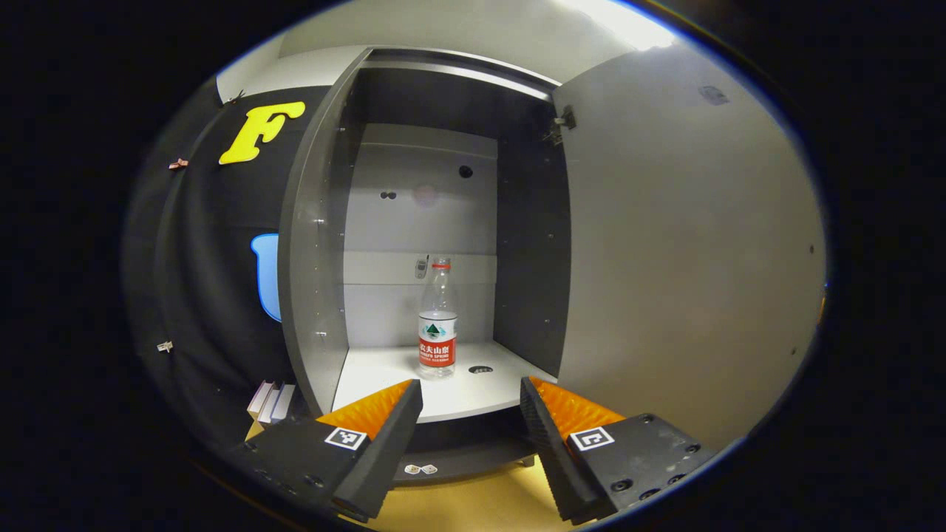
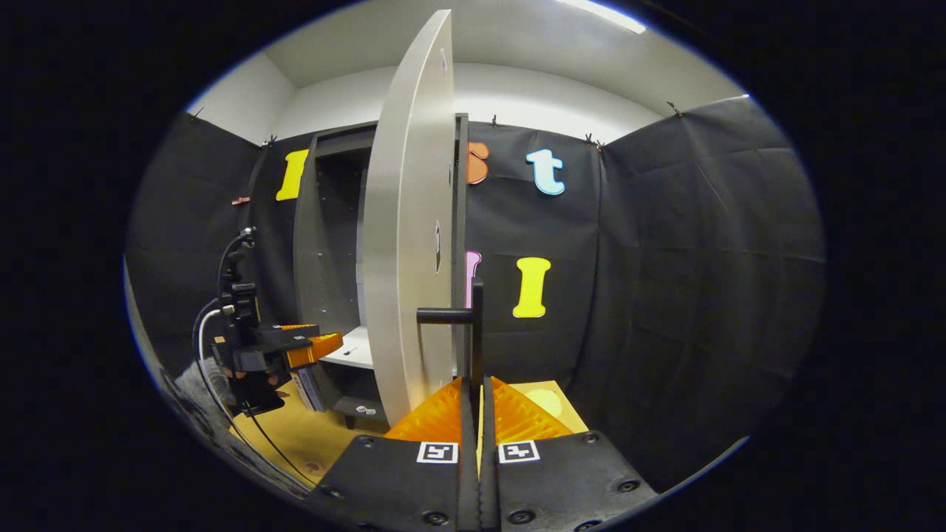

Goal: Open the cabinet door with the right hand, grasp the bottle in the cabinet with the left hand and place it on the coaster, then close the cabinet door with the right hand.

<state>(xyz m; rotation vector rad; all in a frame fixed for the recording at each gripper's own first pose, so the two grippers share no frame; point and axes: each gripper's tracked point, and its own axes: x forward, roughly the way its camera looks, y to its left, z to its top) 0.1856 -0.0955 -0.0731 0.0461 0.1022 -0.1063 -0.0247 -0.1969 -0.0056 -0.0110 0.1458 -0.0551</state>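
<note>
Left gripper (image 1: 471, 395): black body, ridged wedge-shaped fingers, a square black-and-white marker tag on each side, round screws. Right gripper (image 2: 477, 399): same build, marker tags, screws along the bottom. In the right gripper view, the left gripper trails black and white cables (image 2: 214, 377).

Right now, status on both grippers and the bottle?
Right gripper shut on door handle, cabinet door open. Left gripper open, short of bottle. Bottle upright on shelf, path clear.
</note>
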